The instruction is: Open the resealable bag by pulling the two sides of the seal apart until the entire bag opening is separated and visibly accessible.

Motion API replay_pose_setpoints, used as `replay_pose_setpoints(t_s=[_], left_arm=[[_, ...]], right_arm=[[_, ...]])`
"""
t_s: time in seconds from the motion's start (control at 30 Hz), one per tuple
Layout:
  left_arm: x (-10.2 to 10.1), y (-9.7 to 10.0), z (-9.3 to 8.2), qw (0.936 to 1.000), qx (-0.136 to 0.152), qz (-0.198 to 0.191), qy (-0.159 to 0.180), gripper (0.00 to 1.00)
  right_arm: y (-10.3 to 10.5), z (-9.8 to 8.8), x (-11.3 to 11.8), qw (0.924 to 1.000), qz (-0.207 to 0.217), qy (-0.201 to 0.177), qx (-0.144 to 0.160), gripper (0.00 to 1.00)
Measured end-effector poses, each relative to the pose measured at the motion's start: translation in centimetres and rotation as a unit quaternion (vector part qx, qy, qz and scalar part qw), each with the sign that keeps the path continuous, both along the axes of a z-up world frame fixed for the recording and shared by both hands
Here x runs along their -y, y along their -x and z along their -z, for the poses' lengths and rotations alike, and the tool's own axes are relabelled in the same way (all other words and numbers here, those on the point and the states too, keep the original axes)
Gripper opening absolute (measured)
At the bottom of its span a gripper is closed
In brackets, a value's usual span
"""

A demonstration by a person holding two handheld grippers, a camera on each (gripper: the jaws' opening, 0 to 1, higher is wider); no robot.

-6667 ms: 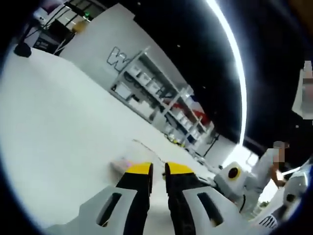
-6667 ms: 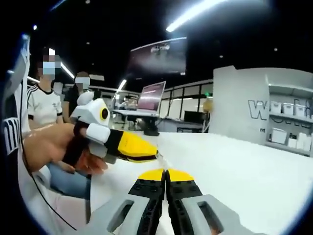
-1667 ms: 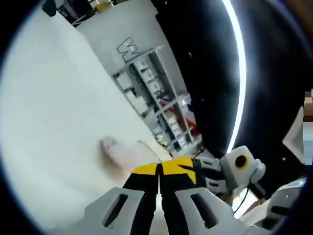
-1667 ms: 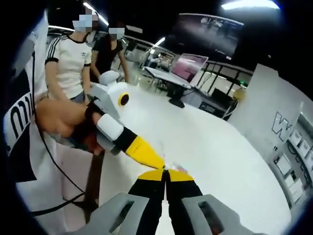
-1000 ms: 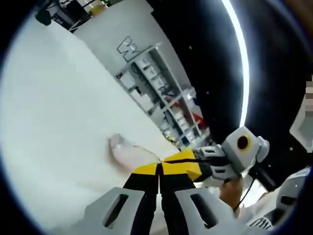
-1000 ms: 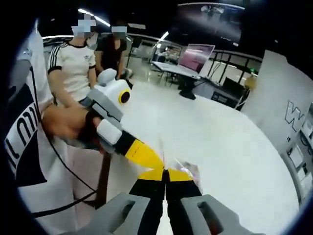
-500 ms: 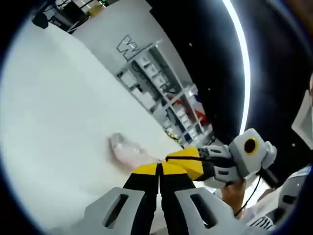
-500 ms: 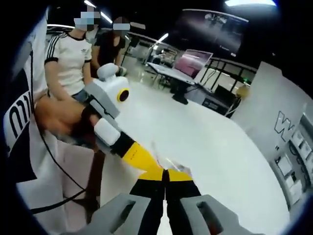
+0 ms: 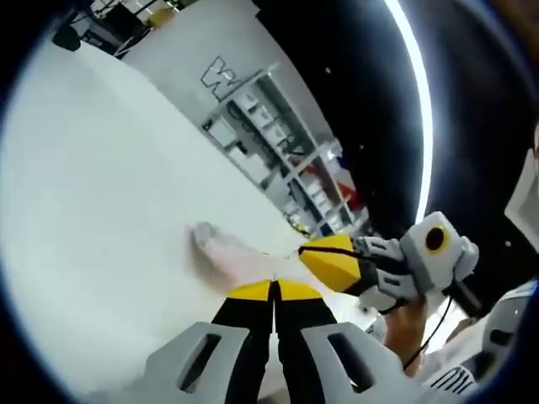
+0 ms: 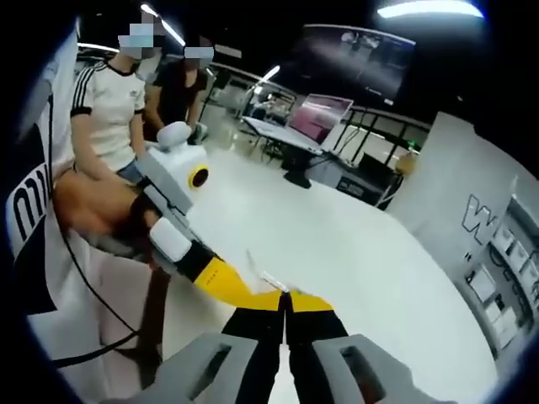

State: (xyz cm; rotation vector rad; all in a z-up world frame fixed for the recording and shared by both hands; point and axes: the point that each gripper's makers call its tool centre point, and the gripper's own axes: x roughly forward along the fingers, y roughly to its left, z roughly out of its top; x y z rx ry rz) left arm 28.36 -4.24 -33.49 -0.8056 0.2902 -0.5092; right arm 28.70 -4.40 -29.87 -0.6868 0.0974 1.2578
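The resealable bag (image 9: 229, 255) was seen as a pale, clear, crumpled pouch lying over the white table (image 9: 101, 194), its top edge lifted between the two yellow tips. The left gripper (image 9: 274, 289) was closed tight on one side of the seal, and the right gripper (image 10: 285, 296) was pinched on the other side. A thin strip of bag rim (image 10: 268, 278) was glimpsed just above the right jaws.

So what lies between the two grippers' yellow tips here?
In the left gripper view, the top edge of the clear resealable bag spans between the left gripper and the right gripper; the white table lies behind it.
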Motion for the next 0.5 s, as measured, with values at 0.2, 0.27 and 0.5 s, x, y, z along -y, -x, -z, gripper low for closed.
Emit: replay_pose_setpoints(t_s=[0.2,0.27,0.5], left_arm=[[0.2,0.5,0.0,0.9999,0.0,0.008,-0.012,0.01],[0.2,0.6,0.1,0.9998,0.0,0.009,-0.015,0.01],[0.2,1.0,0.4,0.9994,0.001,0.015,-0.032,0.01]], right_arm=[[0.5,1.1,0.0,0.9997,-0.014,0.021,0.001,0.0],[0.8,1.7,0.0,0.9993,-0.018,0.034,0.0,0.02],[1.5,2.8,-0.5,0.9977,-0.036,0.041,-0.039,0.0]])
